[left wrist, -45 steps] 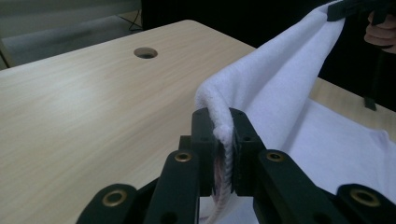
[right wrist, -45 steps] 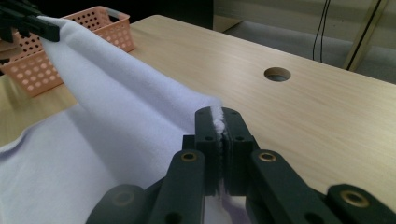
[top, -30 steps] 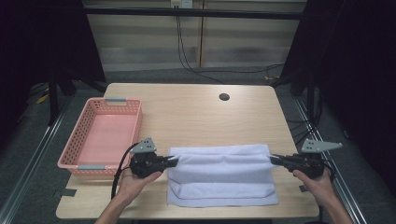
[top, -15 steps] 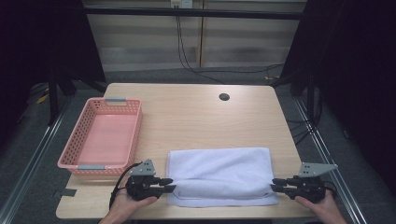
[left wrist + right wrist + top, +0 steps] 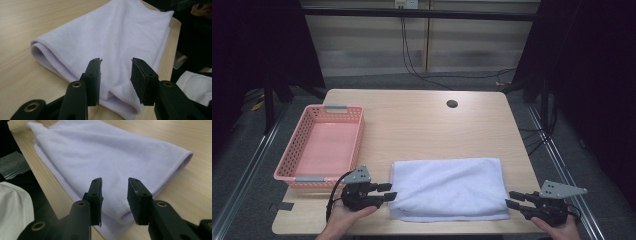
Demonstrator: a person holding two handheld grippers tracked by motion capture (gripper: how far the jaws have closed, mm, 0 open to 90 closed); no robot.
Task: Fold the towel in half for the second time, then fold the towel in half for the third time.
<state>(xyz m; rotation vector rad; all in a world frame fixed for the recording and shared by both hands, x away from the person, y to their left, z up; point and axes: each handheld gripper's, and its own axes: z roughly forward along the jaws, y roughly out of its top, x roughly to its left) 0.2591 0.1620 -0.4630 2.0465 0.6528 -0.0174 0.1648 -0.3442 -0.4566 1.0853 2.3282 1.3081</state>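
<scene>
No text, label, brand, number or sign for you to read anywhere here.

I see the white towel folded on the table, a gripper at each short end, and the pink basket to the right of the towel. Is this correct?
Not quite. In the high view the pink basket stands left of the white towel, not right. The towel is folded, with the left gripper and right gripper at its ends.
</scene>
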